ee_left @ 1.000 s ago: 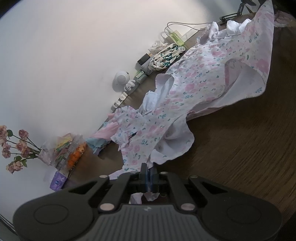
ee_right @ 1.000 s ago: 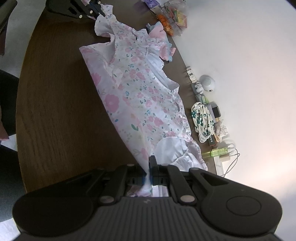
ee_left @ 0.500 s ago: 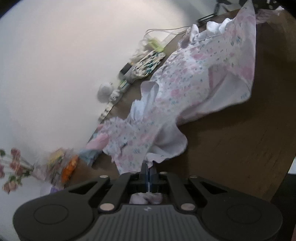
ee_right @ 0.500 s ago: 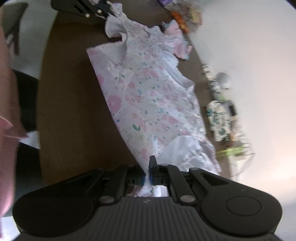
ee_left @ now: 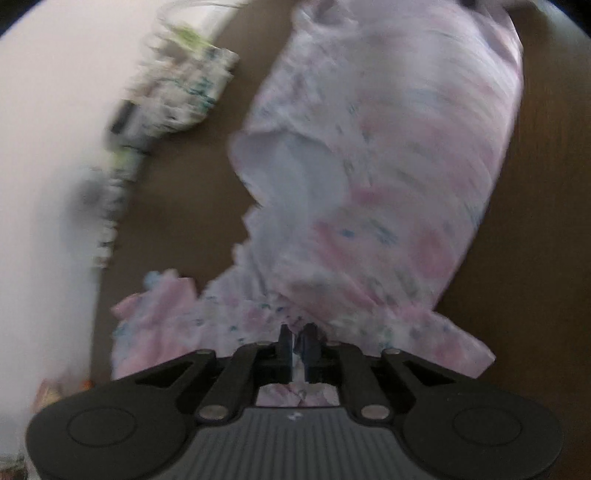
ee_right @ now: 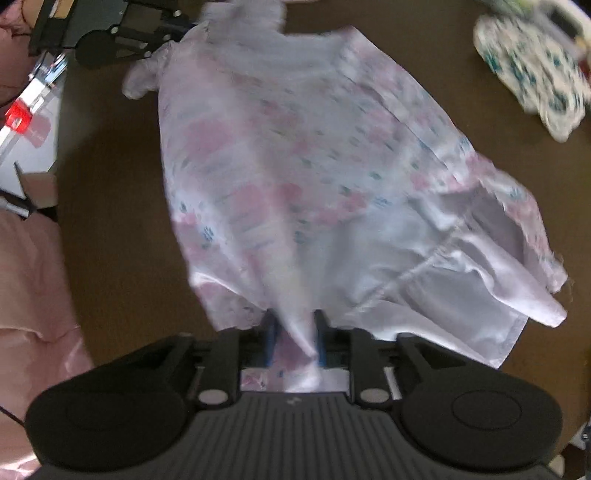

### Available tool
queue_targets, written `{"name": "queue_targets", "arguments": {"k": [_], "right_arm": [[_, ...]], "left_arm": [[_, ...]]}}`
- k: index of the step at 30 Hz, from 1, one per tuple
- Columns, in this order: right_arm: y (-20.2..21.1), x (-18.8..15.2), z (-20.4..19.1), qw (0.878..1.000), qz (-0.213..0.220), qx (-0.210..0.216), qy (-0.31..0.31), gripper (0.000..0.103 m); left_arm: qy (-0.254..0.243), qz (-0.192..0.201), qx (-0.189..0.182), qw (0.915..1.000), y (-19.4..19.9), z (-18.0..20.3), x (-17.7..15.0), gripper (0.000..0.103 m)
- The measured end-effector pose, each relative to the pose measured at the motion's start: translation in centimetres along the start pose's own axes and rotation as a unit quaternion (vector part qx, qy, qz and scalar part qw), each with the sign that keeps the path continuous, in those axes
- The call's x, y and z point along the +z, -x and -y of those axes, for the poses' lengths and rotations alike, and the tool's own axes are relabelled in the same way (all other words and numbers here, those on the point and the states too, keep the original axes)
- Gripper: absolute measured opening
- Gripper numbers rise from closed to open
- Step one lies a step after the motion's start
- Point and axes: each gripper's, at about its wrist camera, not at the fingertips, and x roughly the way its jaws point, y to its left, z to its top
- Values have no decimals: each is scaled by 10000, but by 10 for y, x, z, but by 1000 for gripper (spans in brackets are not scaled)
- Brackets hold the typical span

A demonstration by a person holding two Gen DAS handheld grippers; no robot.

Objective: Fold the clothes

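Observation:
A white dress with pink flowers (ee_left: pixel 388 184) hangs stretched between my two grippers above the brown table (ee_left: pixel 177 206). My left gripper (ee_left: pixel 297 334) is shut on its ruffled sleeve end. My right gripper (ee_right: pixel 295 325) holds a bunch of the skirt hem between its blue pads, the jaws a little apart around the cloth. In the right wrist view the dress (ee_right: pixel 295 147) runs away from me to the left gripper (ee_right: pixel 147 33) at the top left. Both views are blurred by motion.
A white cloth with green print (ee_right: pixel 535 74) and small items (ee_left: pixel 122 147) lie along the table's wall side. A pink garment (ee_left: pixel 155 310) lies near the left gripper. The person's pink sleeve (ee_right: pixel 33 295) is at the left.
Both grippers have swung over the table and lifted the dress. The dress now hangs more bunched between them. The right jaws stand a little wider around the cloth.

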Motion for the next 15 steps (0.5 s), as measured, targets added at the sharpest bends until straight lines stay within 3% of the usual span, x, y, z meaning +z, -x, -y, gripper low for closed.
{"name": "queue_targets", "arguments": {"k": [3, 5, 8, 11, 15], "right_arm": [[4, -8, 10, 9989, 398, 247, -80, 39], [10, -16, 11, 9972, 691, 271, -79, 48], [19, -33, 16, 9935, 1090, 251, -192, 58], [26, -56, 24, 9884, 1442, 205, -439, 60], [29, -98, 19, 9769, 1931, 158, -904, 60]], "left_arm": [[379, 195, -254, 9988, 2, -14, -6, 8], [576, 315, -427, 9969, 8, -21, -12, 22], [701, 476, -465, 9953, 18, -22, -19, 26], [816, 696, -490, 9930, 29, -22, -22, 32], [906, 1500, -770, 9815, 53, -26, -1, 39]]}}
